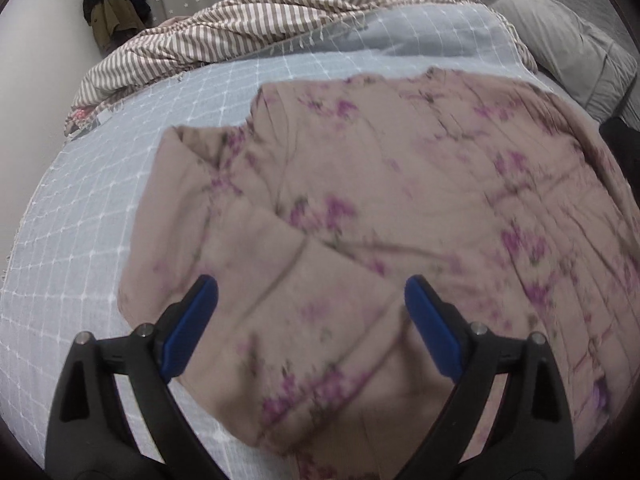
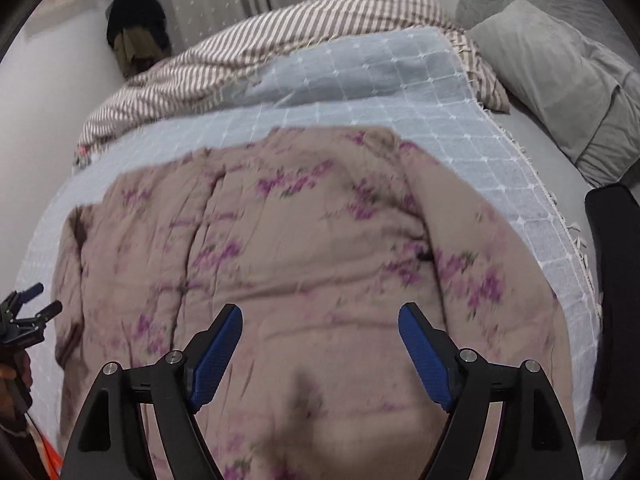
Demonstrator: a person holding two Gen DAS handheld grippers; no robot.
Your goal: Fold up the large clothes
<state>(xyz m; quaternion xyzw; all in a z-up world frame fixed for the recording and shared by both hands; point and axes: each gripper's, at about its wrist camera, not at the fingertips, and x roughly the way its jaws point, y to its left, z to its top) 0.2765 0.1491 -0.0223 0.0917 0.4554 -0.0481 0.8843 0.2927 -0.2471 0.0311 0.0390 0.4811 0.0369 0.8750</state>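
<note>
A large beige garment with purple flowers (image 1: 380, 208) lies spread on a bed with a light blue checked cover (image 1: 100, 208). A sleeve is folded in over its left side. My left gripper (image 1: 311, 292) is open and empty, hovering over the garment's near left part. The garment also shows in the right wrist view (image 2: 300, 248). My right gripper (image 2: 320, 320) is open and empty above the garment's near middle. The left gripper (image 2: 38, 302) shows small at the left edge of the right wrist view, beside the garment's left edge.
A brown-and-white striped blanket (image 1: 280, 8) is bunched at the far side of the bed. A grey pillow (image 2: 560, 80) lies at the far right. A dark object (image 2: 616, 300) stands at the right edge. A wall (image 1: 36, 80) and dark clothes (image 1: 114, 4) are at the far left.
</note>
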